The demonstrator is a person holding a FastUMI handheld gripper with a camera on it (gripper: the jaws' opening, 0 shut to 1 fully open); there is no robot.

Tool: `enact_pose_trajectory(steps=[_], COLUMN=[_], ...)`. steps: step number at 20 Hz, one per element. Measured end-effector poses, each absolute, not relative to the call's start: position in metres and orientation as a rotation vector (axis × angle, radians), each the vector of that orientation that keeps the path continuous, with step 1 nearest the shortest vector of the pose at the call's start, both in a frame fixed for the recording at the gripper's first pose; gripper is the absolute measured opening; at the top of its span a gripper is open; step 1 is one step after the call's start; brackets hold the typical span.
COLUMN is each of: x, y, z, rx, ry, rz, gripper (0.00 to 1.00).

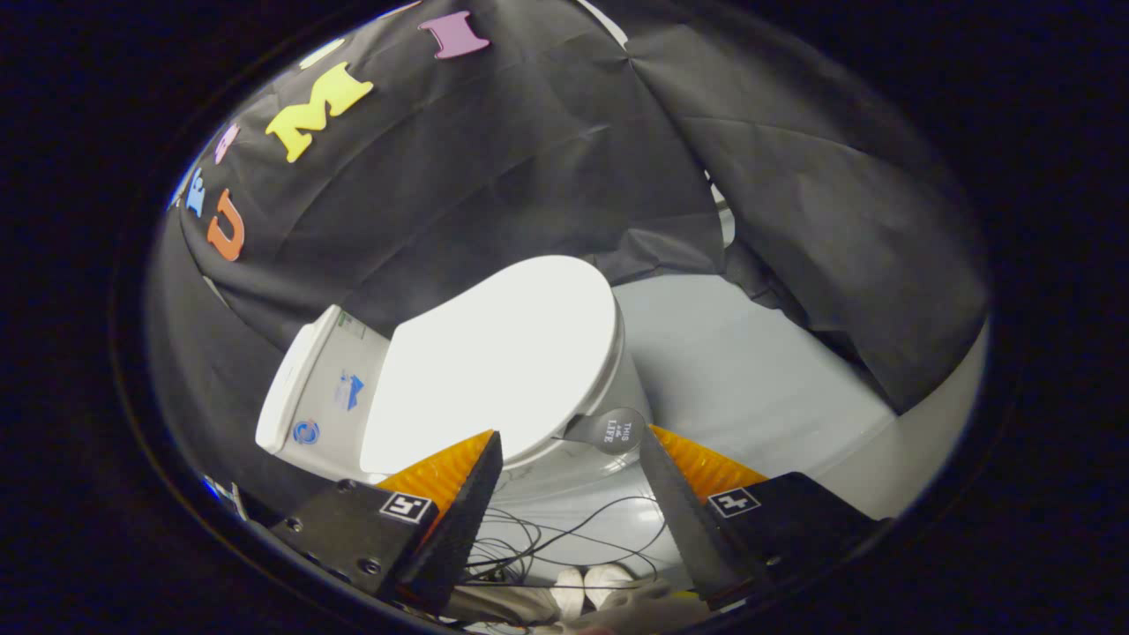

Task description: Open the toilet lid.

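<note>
Bottom centre of frame: gripper (569, 445) with its two fingers spread wide apart, nothing held between them. Square marker tags sit on both finger bodies, lower left and lower right.

Between and below the fingers: thin black cables (564, 529) looped loosely on the pale grey floor (758, 370), and some pale rounded objects at the very bottom edge, too blurred to identify.

Just ahead of the fingertips, a bit closer to the right one: small dark grey round pull tab (609, 429) with white lettering, sticking out from the front rim of the lid. Neither finger touches it.

Centre of frame, beyond the fingers: white glossy oval toilet lid (494, 362), lying shut flat on the bowl, strongly lit and washed out. White ceramic toilet bowl (631, 388) visible under its right edge.

Left of centre, behind the lid: white ceramic toilet tank (322, 397) with small blue stickers on its side.

Upper half and right side: black wrinkled cloth booth wall (529, 159), draped around the toilet, hanging down to the floor at the right.
</note>
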State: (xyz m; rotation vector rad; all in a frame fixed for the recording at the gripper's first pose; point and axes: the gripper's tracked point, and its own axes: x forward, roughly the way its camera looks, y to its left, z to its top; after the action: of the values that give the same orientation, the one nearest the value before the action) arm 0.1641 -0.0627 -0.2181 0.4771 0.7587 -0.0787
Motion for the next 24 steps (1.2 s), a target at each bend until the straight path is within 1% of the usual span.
enact_pose_trajectory(steps=[5, 11, 13, 14, 17, 20, 22, 24], x=[0.180, 0.198, 0.203, 0.202, 0.205, 0.207, 0.208, 0.210], y=[-0.074, -0.080, -0.085, -0.085, -0.081, -0.085, -0.078, -0.078], z=[-0.243, -0.270, -0.276, -0.277, -0.283, -0.292, -0.290, -0.292], rx=[0.476, 0.603, 0.637, 0.657, 0.732, 0.777, 0.827, 0.860], ry=[0.822, 0.863, 0.848, 0.845, 0.840, 0.825, 0.814, 0.807], rz=[-0.079, -0.070, -0.068, -0.057, -0.012, 0.002, 0.033, 0.055], gripper=[0.99, 0.97, 0.92, 0.87, 0.82, 0.73, 0.70, 0.65])
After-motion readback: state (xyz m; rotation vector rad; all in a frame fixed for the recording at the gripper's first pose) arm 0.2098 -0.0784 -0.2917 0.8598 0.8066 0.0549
